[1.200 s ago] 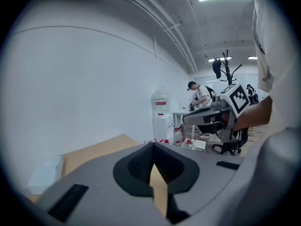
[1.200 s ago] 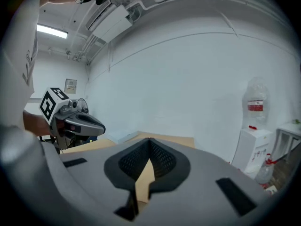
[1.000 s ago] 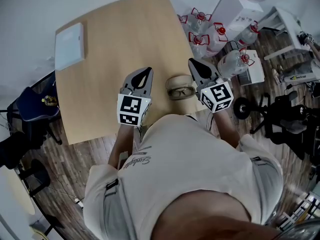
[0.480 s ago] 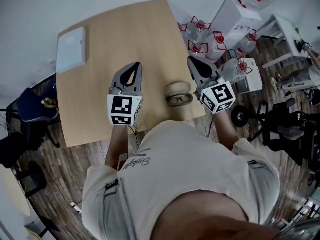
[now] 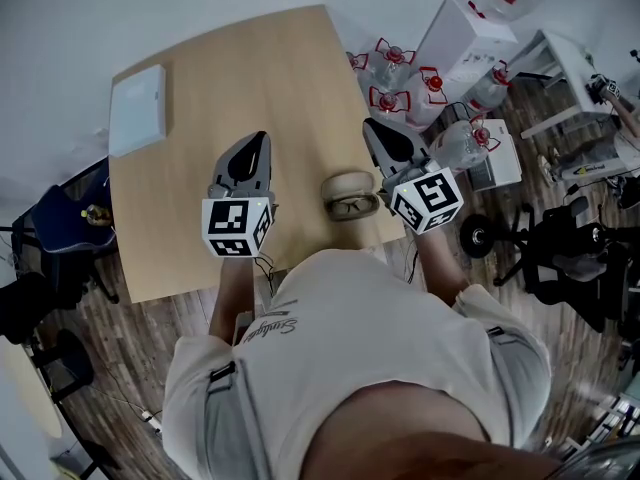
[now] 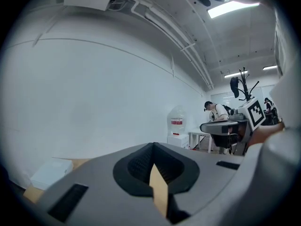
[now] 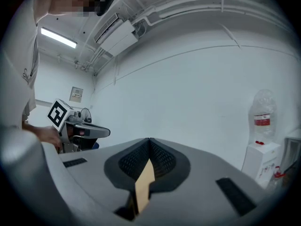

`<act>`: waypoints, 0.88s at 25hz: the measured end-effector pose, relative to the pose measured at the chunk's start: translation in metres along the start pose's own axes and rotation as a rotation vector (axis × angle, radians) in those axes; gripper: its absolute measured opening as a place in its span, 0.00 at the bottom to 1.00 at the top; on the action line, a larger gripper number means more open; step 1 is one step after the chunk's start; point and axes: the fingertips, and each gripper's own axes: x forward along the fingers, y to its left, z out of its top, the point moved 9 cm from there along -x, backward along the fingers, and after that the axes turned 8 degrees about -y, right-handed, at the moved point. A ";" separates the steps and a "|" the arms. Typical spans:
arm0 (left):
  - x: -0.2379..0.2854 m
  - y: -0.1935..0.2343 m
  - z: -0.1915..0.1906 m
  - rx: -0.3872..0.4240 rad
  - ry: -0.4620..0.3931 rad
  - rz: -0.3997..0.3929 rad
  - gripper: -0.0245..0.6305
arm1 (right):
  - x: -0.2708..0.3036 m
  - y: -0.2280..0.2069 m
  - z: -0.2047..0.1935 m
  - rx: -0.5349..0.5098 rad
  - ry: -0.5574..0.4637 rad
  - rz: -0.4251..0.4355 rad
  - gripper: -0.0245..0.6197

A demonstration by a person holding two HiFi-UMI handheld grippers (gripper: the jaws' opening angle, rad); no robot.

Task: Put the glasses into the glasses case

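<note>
Holding left gripper and right gripper up off the light wooden table, jaws pressed together on nothing. Spotted dark-framed glasses right up against the beige oval glasses case, beside the right one. Better spread right wide, dip low, pinch the bridge, not a lens.

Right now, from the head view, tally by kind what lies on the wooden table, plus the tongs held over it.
Glasses: 1
Glasses case: 1
White flat box: 1
Tongs: 2 (left tongs, right tongs, both shut on nothing)
Total: 5
</note>
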 end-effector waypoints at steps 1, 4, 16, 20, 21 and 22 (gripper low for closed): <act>0.000 0.001 0.000 -0.004 -0.002 0.004 0.06 | 0.000 0.000 -0.001 0.000 0.002 0.001 0.03; -0.002 0.003 -0.002 -0.017 -0.005 0.015 0.06 | -0.002 0.002 -0.003 0.002 0.005 0.004 0.03; 0.000 0.004 -0.002 -0.026 0.004 -0.009 0.06 | 0.000 0.005 -0.001 -0.003 0.009 0.024 0.03; 0.001 0.004 -0.004 -0.026 0.014 -0.024 0.06 | 0.000 0.006 -0.003 -0.002 0.004 0.022 0.03; 0.001 0.003 -0.005 -0.028 0.017 -0.029 0.06 | 0.001 0.007 -0.004 0.000 0.003 0.023 0.03; 0.002 0.003 -0.005 -0.031 0.018 -0.035 0.06 | 0.001 0.007 -0.004 0.001 0.003 0.026 0.03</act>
